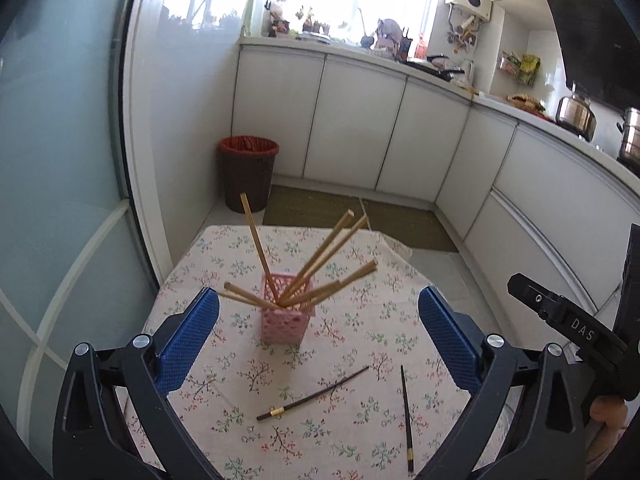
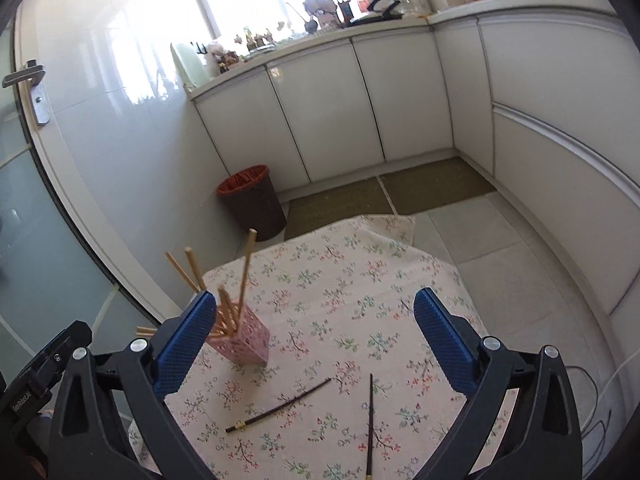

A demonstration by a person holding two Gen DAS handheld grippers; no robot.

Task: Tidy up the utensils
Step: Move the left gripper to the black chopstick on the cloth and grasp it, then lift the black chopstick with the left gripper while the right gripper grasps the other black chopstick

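Note:
A pink perforated holder (image 1: 286,317) (image 2: 241,342) stands on the floral tablecloth (image 1: 360,320) (image 2: 340,300), with several light wooden chopsticks (image 1: 320,264) (image 2: 244,272) fanning out of it. Two dark chopsticks lie flat nearer me: one slanted (image 1: 314,393) (image 2: 279,405), one almost straight toward the camera (image 1: 406,416) (image 2: 370,424). My left gripper (image 1: 318,320) is open above the table, the holder in line between its blue pads, nothing gripped. My right gripper (image 2: 310,328) is open too, over the cloth right of the holder, its left pad (image 2: 184,340) overlapping the holder in the picture.
A dark waste bin with a red liner (image 1: 247,172) (image 2: 253,200) stands on the floor beyond the table by the wall. White cabinets (image 1: 360,120) (image 2: 328,104) run along the back and right. The other gripper's black body (image 1: 568,320) (image 2: 36,376) shows at each frame's edge.

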